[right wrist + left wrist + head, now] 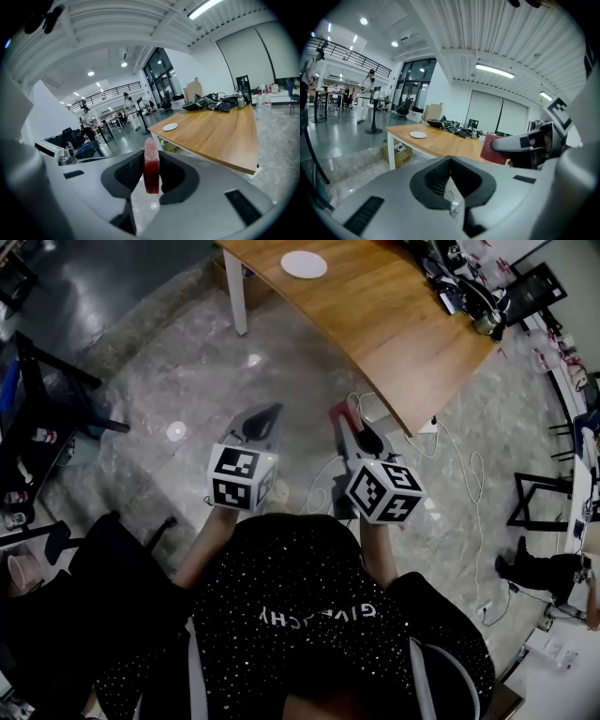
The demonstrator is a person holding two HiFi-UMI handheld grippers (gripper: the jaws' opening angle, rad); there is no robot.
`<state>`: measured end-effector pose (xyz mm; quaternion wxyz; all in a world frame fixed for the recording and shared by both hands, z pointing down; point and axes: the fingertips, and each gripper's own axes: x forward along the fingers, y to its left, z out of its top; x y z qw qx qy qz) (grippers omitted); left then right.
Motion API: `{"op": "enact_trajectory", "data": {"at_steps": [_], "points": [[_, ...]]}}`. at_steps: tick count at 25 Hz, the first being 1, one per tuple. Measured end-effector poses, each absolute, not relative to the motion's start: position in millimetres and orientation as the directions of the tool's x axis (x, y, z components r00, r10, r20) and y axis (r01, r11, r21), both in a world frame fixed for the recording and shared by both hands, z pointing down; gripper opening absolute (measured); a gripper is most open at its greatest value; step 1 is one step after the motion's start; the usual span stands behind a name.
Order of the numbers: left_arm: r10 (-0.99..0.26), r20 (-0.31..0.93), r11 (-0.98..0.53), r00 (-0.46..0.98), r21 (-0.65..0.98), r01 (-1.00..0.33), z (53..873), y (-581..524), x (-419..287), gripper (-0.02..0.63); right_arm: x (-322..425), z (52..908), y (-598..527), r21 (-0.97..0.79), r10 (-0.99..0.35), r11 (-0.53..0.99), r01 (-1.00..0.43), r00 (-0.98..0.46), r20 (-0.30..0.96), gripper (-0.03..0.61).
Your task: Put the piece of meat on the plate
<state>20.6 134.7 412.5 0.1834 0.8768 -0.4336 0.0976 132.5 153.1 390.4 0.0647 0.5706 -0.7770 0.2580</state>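
Between the jaws of the right gripper (151,158): a flat red slab of meat (151,168) stands on edge. The pads clamp its two broad faces, and its paler upper end pokes out beyond them.
Left gripper (450,161): jaws together, nothing between them; it is held just beside the right gripper, on its left.
Plate: a small round white plate (170,127) lies well ahead of both grippers and slightly left of the right gripper's line. It sits on the light wooden bench (220,136), near the bench's corner.
Stage: the meat is off the bench and well apart from the plate, not yet placed.
Handling, as judged: the slab holds its shape without drooping, so it is probably firm and light; its smooth faces could slip.
Hold: across the broad faces near the middle, as it is now, looks sound.
Risk: released on edge, the slab may topple off so small a plate, so laying it low and flat seems safer.
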Motion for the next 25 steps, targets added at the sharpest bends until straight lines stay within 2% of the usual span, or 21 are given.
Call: {"op": "enact_trajectory", "data": {"at_steps": [25], "points": [[-0.744,0.35,-0.526,0.569,0.218,-0.822,428,120,37,0.009,140,406,129,-0.367,-0.831,0.268,-0.891,-0.406,0.381,0.097]]}}
